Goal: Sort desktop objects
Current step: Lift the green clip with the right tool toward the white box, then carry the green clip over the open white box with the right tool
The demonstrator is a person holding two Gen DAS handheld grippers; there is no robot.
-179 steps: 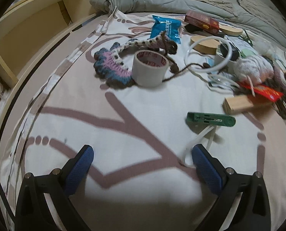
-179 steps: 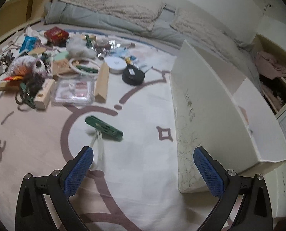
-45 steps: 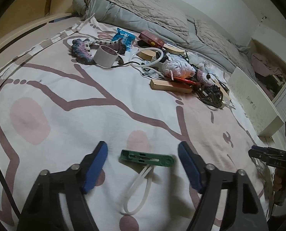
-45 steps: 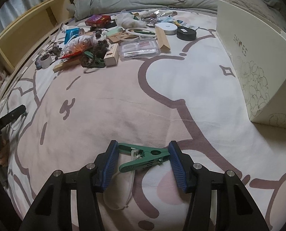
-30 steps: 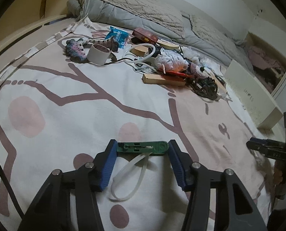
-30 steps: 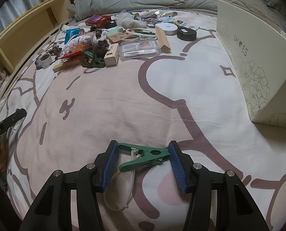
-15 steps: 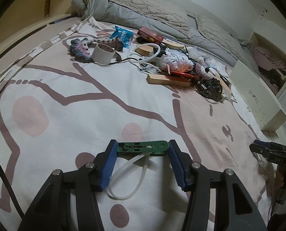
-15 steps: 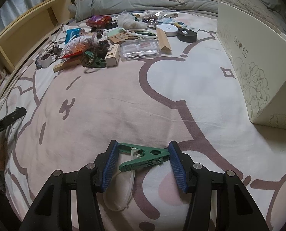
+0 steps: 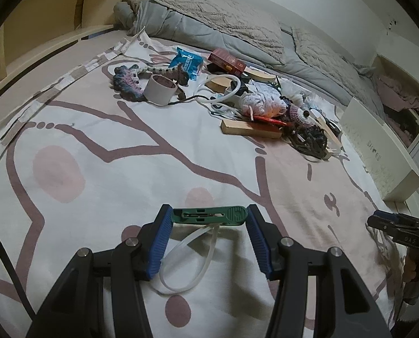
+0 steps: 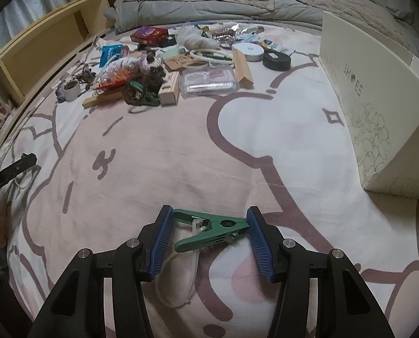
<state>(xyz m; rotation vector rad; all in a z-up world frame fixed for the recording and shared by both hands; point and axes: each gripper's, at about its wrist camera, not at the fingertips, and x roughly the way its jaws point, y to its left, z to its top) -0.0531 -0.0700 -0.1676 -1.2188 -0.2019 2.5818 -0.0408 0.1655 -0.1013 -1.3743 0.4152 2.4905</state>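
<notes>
From the left wrist camera, the left tongs [image 9: 209,217] sit at the bottom middle of the frame, pinching a flat green plastic clip [image 9: 209,215] end to end. One blue ribbed pad presses each tip of it. The clip lies right at the fingertips, over the white bed sheet with mauve lines [image 9: 124,169]. I cannot tell whether it is touching the sheet or held just clear of it. Its long axis runs straight across the frame from left to right, with the rounded, ridged end at the right pad and the squarer end at the left pad. Its broad face is turned up toward the camera. A thin white plastic loop [image 9: 181,267] hangs from its middle and trails down the frame between the two fingers onto the sheet. Well beyond it, in the upper middle, lies a heap of small mixed objects [image 9: 265,104], and a cream shoe box [image 9: 378,155] stands at the right.

From the right wrist camera, the right tongs [image 10: 208,225] are drawn in close at the bottom middle, gripping a second green plastic spring clip [image 10: 217,225] by its two ends. This one is seen side-on. Its spread handles point to the left of the frame and its closed nose points to the right pad. The long axis again crosses the frame, dipping a little toward the left. A translucent white loop [image 10: 175,281] droops from it toward the lower left onto the sheet.
</notes>
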